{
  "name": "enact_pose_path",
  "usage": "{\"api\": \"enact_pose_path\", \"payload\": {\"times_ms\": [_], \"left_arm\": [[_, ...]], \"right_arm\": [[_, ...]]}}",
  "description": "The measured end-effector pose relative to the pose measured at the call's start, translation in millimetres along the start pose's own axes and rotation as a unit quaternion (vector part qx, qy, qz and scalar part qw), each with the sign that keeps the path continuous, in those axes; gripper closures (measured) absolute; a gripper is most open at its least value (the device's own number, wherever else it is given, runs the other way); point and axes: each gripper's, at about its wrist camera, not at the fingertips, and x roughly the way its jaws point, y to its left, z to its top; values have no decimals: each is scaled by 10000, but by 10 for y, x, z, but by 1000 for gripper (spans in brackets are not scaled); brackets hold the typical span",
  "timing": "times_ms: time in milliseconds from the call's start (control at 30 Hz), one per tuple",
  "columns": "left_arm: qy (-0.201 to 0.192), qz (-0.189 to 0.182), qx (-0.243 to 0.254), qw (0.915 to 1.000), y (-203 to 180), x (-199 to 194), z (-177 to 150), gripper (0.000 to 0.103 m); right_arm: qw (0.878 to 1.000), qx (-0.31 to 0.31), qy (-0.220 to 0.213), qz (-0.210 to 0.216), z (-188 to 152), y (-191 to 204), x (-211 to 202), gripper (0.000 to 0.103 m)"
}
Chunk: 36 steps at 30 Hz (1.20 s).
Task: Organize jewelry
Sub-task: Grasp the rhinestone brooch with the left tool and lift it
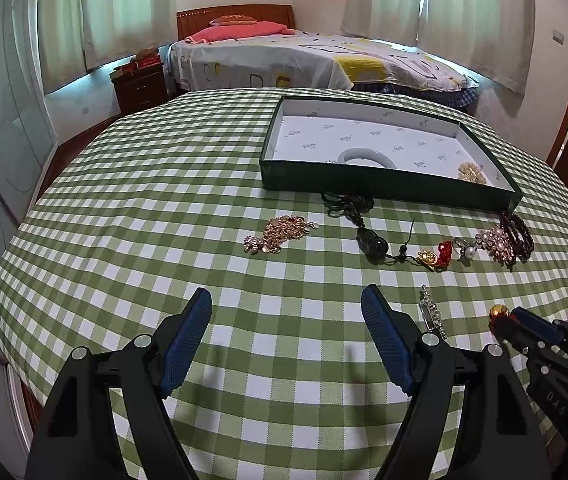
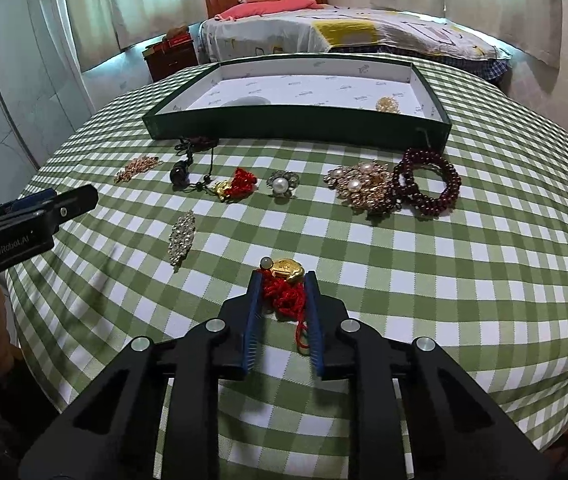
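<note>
Sorting's barely started: your left gripper [image 1: 286, 300] idles with jaws wide and nothing between them. Still loose on the tabletop [image 2: 484, 300], left to right: gold chain [image 2: 135, 168], black pendant cord [image 2: 181, 172], rhinestone brooch [image 2: 181, 238], red-and-gold charm [image 2: 235, 186], pearl ring [image 2: 281, 184], pearl brooch [image 2: 364, 188], dark red bead bracelet [image 2: 428, 182]. Your right gripper [image 2: 281, 276] is clenched on a red-tassel gold charm [image 2: 288, 280], low by the tabletop, not yet carried over. The green tray [image 2: 296, 120] holds only a pale bangle [image 1: 366, 157] and a small pearl cluster [image 2: 388, 104], so I'd say most is left.
</note>
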Motion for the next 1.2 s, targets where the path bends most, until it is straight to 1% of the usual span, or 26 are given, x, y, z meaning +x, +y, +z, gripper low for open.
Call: {"api": "enact_pose_path", "payload": {"times_ms": [167, 500, 633, 867, 900, 933, 967, 1033, 1100, 1200], "left_arm": [[26, -75, 53, 10000, -52, 23, 10, 28], [35, -238, 482, 9985, -367, 92, 34, 28], [51, -322, 561, 9979, -465, 126, 52, 28], [251, -477, 861, 9948, -700, 244, 20, 29], [265, -489, 900, 9944, -721, 255, 13, 30], [298, -516, 950, 9937, -747, 276, 4, 35], [358, -543, 975, 9931, -758, 301, -3, 37], [502, -649, 938, 9922, -746, 351, -21, 46], [586, -808, 837, 9915, -705, 372, -39, 49], [564, -781, 853, 9917, -693, 363, -53, 51]], "right_arm": [[9999, 92, -86, -116, 23, -97, -25, 83], [9990, 318, -176, -251, 50, -340, -42, 83], [9985, 416, -196, -286, 55, -435, -40, 83], [9979, 557, -187, -266, 46, -536, -18, 83], [9979, 571, -179, -258, 43, -544, -14, 83], [9978, 579, -181, -254, 40, -552, -16, 83], [9978, 583, -182, -252, 40, -554, -16, 83], [9978, 584, -183, -251, 38, -555, -18, 83], [9978, 593, -183, -247, 39, -557, -18, 83], [9977, 596, -183, -251, 44, -552, -13, 83]]}}
